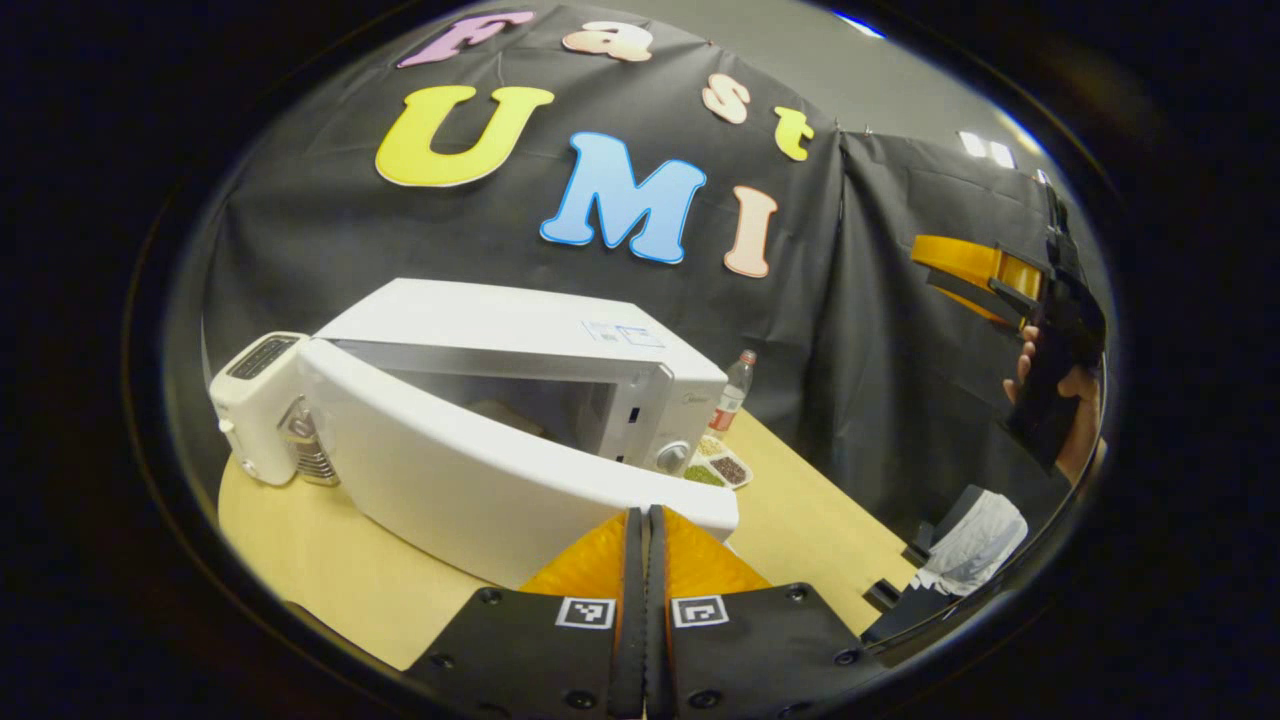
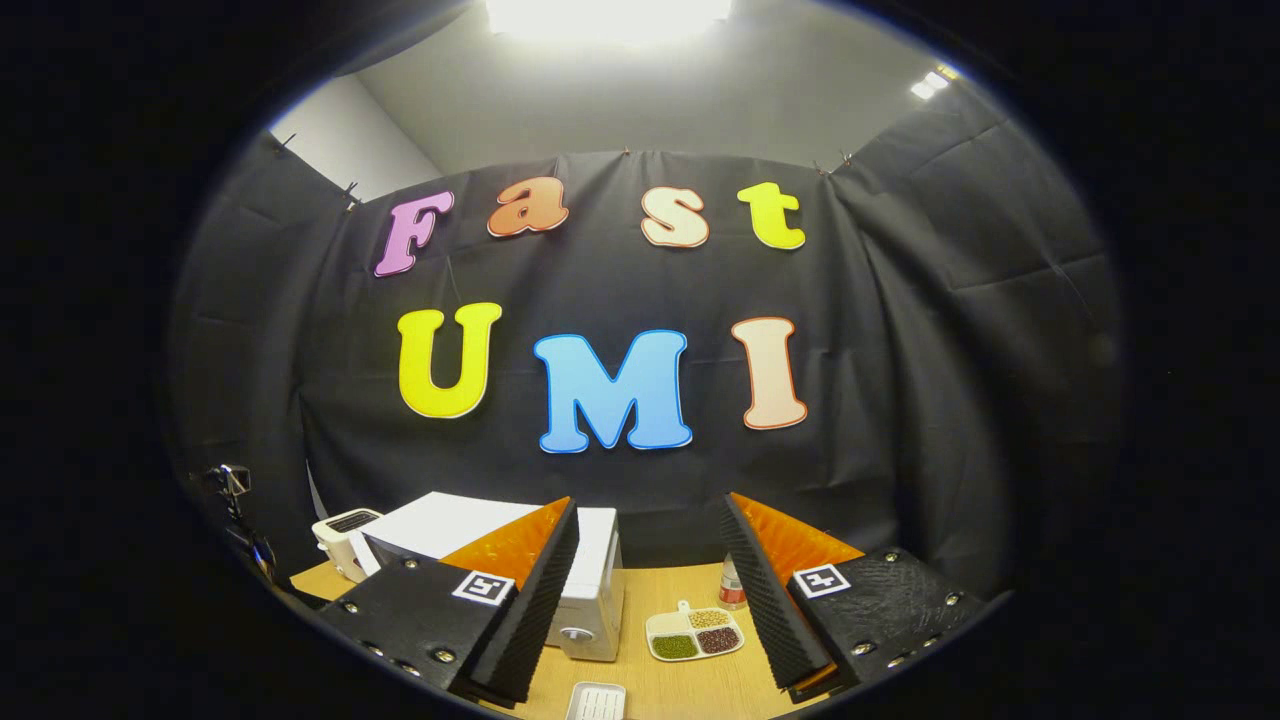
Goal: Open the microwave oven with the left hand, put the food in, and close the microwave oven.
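Microwave oven [image 1: 520, 400], a white boxy one, is sitting on the pale wooden table [image 1: 330, 570] beside a white toaster [image 1: 255, 400], its door [image 1: 480, 470] swinging partly open. I am holding my left gripper [image 1: 645, 530] with its fingers pressed together just at the door's free edge, gripping nothing. My right gripper [image 2: 645, 570] is hanging wide open and empty above the table, over a white divided dish of beans [image 2: 693, 634].

Right gripper [image 2: 648, 575] is wide open, up above the table [image 2: 690, 690]. Below: white microwave [image 2: 590, 590], sectioned food plate [image 2: 694, 634] beside it.
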